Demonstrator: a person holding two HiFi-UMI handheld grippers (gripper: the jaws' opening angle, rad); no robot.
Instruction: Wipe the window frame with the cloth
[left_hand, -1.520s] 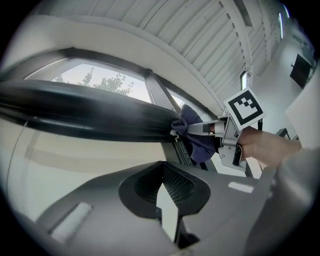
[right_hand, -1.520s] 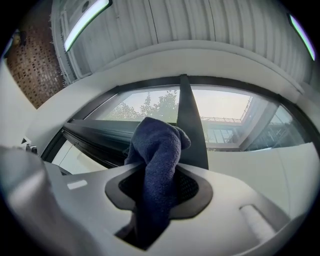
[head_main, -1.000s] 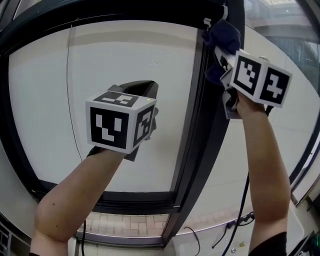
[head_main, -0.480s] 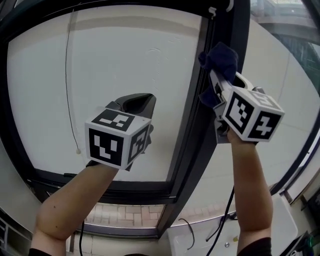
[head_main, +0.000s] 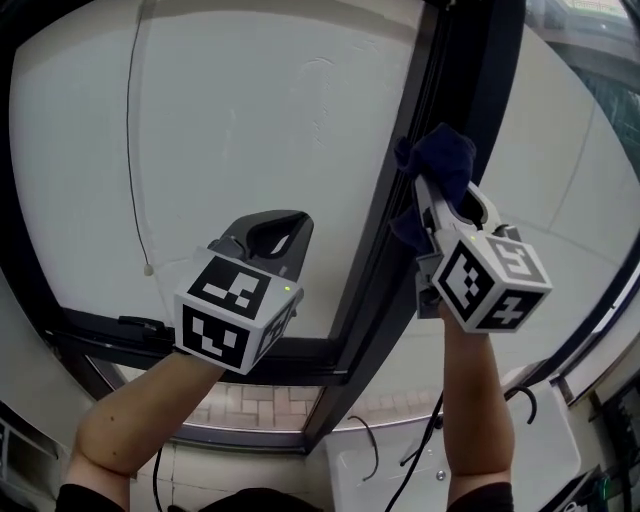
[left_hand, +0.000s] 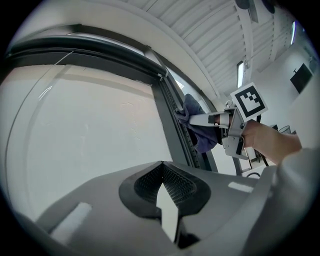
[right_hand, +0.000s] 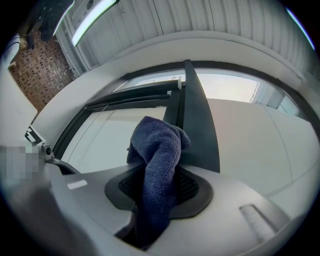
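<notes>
A dark blue cloth (head_main: 437, 166) is pinched in my right gripper (head_main: 428, 190), which is shut on it and presses it against the black vertical window frame (head_main: 400, 220). In the right gripper view the cloth (right_hand: 157, 165) bunches up from between the jaws onto the frame post (right_hand: 192, 120). The left gripper view shows the same cloth (left_hand: 196, 127) on the frame (left_hand: 172, 125). My left gripper (head_main: 268, 235) is shut and empty, held in front of the left pane, apart from the frame; its jaws (left_hand: 161, 186) meet at the tips.
The left pane (head_main: 230, 140) has a thin blind cord (head_main: 130, 150) hanging down its left side. The black bottom frame rail (head_main: 290, 355) runs below my left gripper. A white sill with cables (head_main: 400, 465) lies beneath, with brick paving outside.
My right gripper with the cloth has slid downward along the vertical frame post. The left gripper has also dropped lower in view.
</notes>
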